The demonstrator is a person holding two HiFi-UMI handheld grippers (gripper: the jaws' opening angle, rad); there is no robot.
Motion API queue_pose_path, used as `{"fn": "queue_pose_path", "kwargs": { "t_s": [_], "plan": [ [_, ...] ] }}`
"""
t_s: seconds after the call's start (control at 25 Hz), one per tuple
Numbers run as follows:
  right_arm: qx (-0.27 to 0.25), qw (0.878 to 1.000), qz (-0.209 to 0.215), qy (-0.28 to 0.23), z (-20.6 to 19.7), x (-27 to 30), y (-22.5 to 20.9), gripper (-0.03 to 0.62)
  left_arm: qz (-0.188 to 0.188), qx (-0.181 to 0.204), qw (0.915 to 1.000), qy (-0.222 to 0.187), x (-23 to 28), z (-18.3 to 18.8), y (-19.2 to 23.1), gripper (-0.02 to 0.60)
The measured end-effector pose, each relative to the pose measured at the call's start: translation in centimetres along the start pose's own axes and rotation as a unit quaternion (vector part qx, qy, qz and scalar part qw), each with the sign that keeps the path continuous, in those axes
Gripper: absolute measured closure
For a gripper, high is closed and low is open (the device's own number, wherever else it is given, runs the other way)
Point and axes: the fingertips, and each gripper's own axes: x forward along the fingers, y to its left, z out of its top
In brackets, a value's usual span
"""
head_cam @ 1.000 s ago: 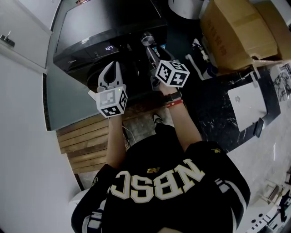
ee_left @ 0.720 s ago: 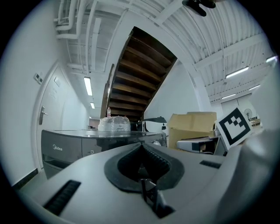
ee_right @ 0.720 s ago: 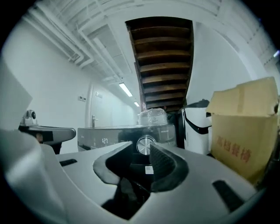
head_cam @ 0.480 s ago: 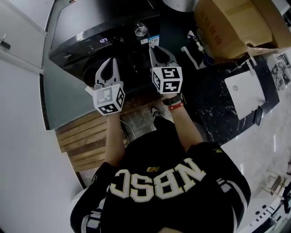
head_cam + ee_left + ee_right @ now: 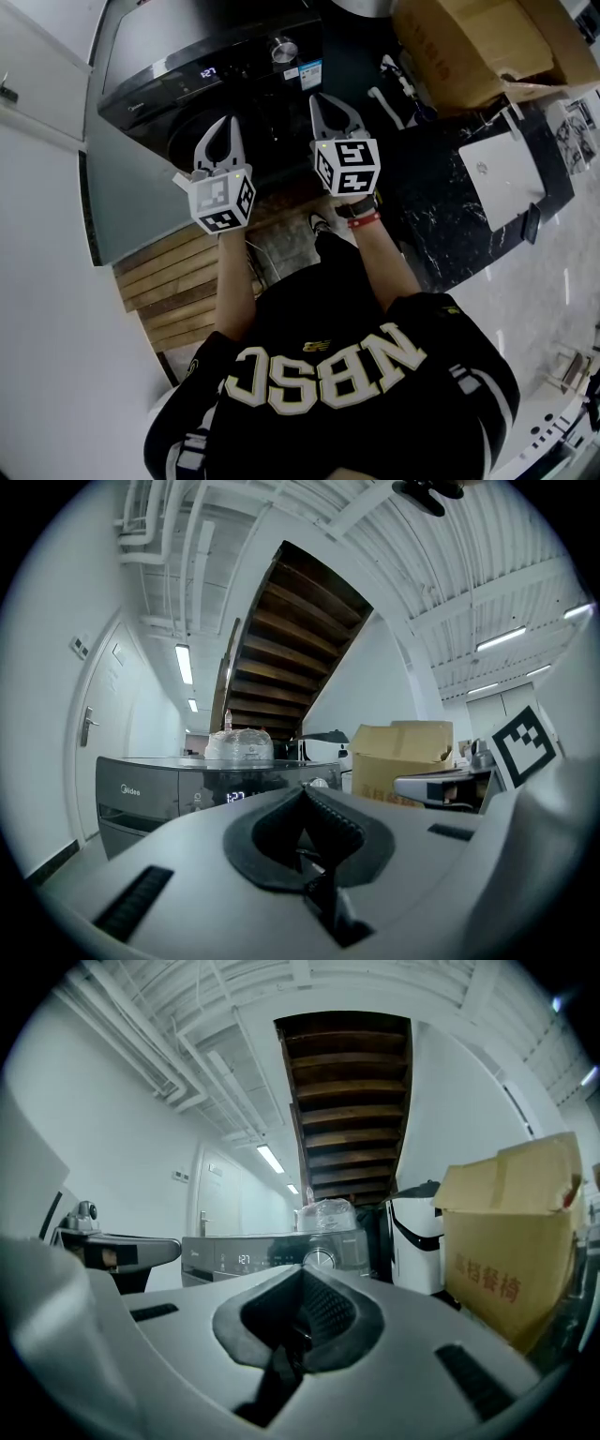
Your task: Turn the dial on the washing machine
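Note:
The black washing machine [image 5: 187, 56] stands ahead of me, with a lit display [image 5: 208, 72] and a silver dial [image 5: 283, 49] at the right of its panel. My right gripper [image 5: 325, 99] hangs below and to the right of the dial, apart from it, its jaws shut on nothing. In the right gripper view the dial [image 5: 320, 1259] shows just above the closed jaw tips [image 5: 302, 1271], some way off. My left gripper [image 5: 228, 122] is level with it in front of the machine's door, also shut and empty. The left gripper view shows the machine [image 5: 150, 789] beyond that gripper [image 5: 302, 791].
A large cardboard box [image 5: 478, 47] stands right of the machine, with a white appliance [image 5: 417, 1241] between them. A plastic-wrapped bundle [image 5: 325, 1215] sits on top of the machine. Wooden slats [image 5: 169, 281] lie on the floor at the left. A white flat device [image 5: 506, 178] rests on the dark marbled surface.
The right gripper has come away from the dial and drawn back towards me, and its jaws have closed. The left gripper has hardly moved.

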Motion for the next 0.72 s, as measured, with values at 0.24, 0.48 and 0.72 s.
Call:
{"fn": "queue_pose_path", "kwargs": {
  "t_s": [0.24, 0.48, 0.72],
  "plan": [
    [0.000, 1.000, 0.003, -0.005, 0.3, -1.1, 0.3, 0.588, -0.001, 0.001, 1.0000, -0.001, -0.9, 0.0, -0.4, 0.568],
    [-0.003, 1.000, 0.017, -0.003, 0.4, -1.5, 0.8, 0.588, -0.006, 0.001, 1.0000, -0.006, -1.5, 0.3, -0.6, 0.568],
    [-0.015, 0.998, 0.054, -0.005, 0.8, -0.1, 2.1, 0.588, -0.011, 0.014, 0.9997, -0.015, -1.3, 1.5, 0.4, 0.568]
  ]
}}
